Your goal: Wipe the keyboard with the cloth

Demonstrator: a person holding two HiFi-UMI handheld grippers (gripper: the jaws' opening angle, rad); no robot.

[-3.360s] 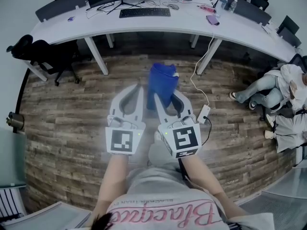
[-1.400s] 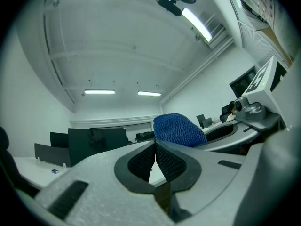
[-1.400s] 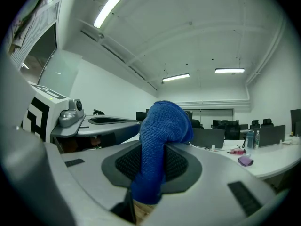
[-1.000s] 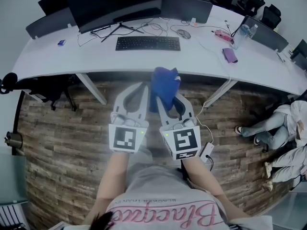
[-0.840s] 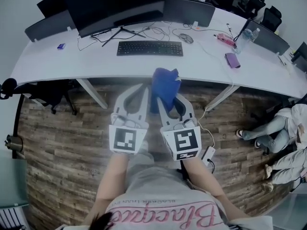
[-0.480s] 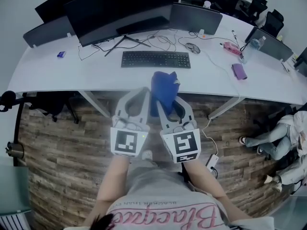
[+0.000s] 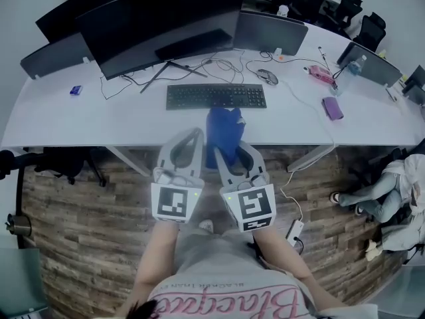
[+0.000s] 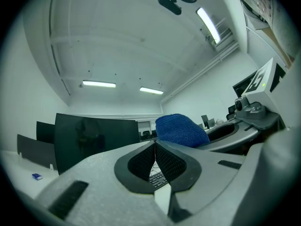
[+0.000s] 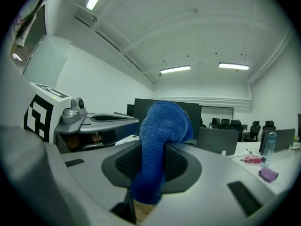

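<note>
Clamping cloth (image 9: pixel 162 119) in right gripper (image 9: pixel 155 150) | left gripper (image 8: pixel 154 147) closed, empty | keyboard (image 7: pixel 216 96) shows whole only in head view

1. Floor (image 7: pixel 80 205): wood-look planks in mixed browns, seen below the table edge.
2. Table (image 7: pixel 80 121): long, white and curved, running across the room on slanted white legs (image 7: pixel 127 161).
3. A wide dark monitor (image 7: pixel 159 25) stands on the table, with smaller dark panels to its left (image 7: pixel 50 55) and right (image 7: pixel 269 32).
4. Black office chairs: one under the table at the left (image 7: pixel 63 158), more behind it at the upper right (image 7: pixel 362 8).
5. Walls (image 9: pixel 103 79) and ceiling (image 8: pixel 117 41) are plain white.
6. Light comes from long strip lamps on the ceiling (image 8: pixel 99 84), two more in the right gripper view (image 9: pixel 175 69).
7. A white power strip (image 7: pixel 295 229) lies on the floor at the right.
</note>
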